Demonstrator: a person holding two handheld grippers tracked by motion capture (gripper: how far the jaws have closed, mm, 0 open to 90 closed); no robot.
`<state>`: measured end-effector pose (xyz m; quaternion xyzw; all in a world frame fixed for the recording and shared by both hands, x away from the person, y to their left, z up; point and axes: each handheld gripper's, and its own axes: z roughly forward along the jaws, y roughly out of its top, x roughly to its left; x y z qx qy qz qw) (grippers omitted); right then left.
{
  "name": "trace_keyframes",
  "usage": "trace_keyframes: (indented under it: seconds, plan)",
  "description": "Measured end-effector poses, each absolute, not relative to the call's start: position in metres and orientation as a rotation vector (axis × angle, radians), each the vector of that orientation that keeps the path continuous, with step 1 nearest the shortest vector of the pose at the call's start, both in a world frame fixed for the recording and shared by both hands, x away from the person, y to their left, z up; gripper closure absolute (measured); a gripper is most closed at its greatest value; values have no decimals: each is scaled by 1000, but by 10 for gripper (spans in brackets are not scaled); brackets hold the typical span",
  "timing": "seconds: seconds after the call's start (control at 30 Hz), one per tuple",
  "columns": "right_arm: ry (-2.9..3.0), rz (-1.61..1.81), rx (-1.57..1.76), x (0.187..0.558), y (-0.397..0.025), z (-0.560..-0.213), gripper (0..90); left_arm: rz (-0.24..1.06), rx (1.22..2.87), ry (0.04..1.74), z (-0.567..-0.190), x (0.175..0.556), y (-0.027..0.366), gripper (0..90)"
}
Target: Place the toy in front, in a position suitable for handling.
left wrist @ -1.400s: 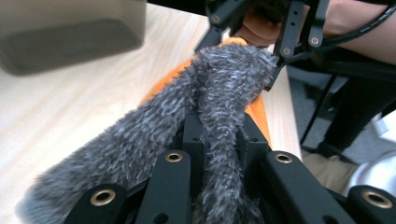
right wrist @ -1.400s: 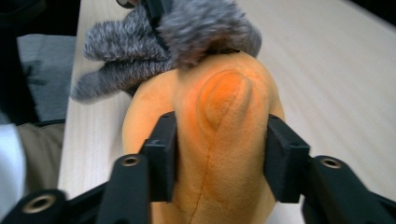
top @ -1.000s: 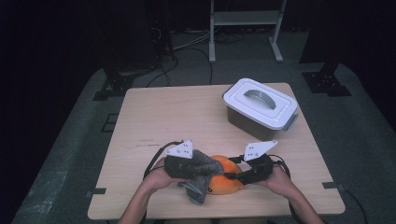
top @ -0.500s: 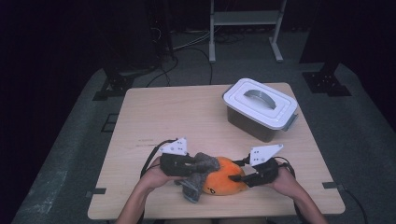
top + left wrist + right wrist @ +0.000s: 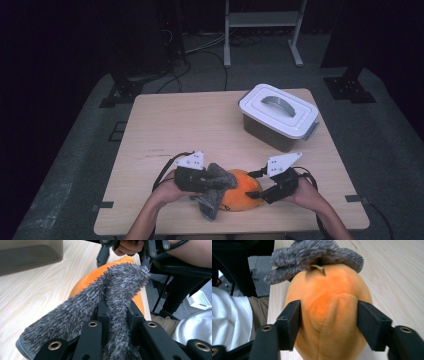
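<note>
My right tongs clamp the orange plush at the near edge of the surface; it dents between the jaws, so I judge it soft, light and forgiving, best held across its fat middle. My left tongs pinch a fold of the grey sock, shaggy and limp, draped over the plush's stalk end. The fleece looks velvety and seamed. A lidded white box stands well apart.
</note>
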<state>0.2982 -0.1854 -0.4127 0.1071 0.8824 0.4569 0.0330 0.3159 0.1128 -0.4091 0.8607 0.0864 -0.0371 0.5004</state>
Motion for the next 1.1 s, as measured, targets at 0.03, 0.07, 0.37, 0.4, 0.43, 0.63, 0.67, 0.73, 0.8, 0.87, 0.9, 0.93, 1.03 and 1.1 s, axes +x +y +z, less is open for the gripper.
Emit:
trace_keyframes:
  seconds: [0.03, 0.07, 0.37, 0.4, 0.43, 0.63, 0.67, 0.73, 0.8, 0.87, 0.9, 0.93, 1.03, 1.1]
  plan:
    - [2707, 1414, 337, 299, -187, -412, 328, -91, 2085, 203, -409, 316, 113, 773]
    - [2703, 1420, 350, 300, -188, -412, 313, -93, 2085, 198, -409, 316, 113, 772]
    - [2716, 1451, 355, 302, -190, -422, 423, -76, 2085, 195, -407, 316, 114, 772]
    - [2708, 1442, 353, 300, -190, -422, 452, -68, 2086, 204, -406, 317, 116, 773]
    - [2698, 1434, 341, 299, -189, -421, 486, -67, 2078, 216, -405, 317, 117, 773]
    - [2682, 1406, 301, 297, -193, -417, 534, -41, 2121, 247, -408, 322, 125, 773]
    - [2682, 1405, 305, 297, -194, -417, 534, -43, 2128, 262, -410, 323, 127, 773]
    - [2677, 1412, 320, 297, -195, -417, 534, -63, 2117, 282, -415, 325, 130, 773]
    - [2672, 1418, 335, 297, -195, -417, 534, -66, 2105, 292, -416, 326, 131, 773]
    - [2658, 1424, 361, 298, -193, -417, 539, -41, 2096, 295, -413, 325, 130, 773]
    - [2649, 1429, 371, 298, -192, -417, 543, -34, 2086, 288, -410, 324, 129, 774]
    - [2639, 1435, 378, 298, -192, -417, 546, -24, 2076, 277, -406, 323, 127, 774]
    - [2600, 1443, 389, 298, -187, -414, 556, 0, 2022, 237, -394, 317, 120, 773]
    - [2578, 1439, 381, 296, -181, -412, 560, 44, 2032, 216, -389, 313, 113, 773]
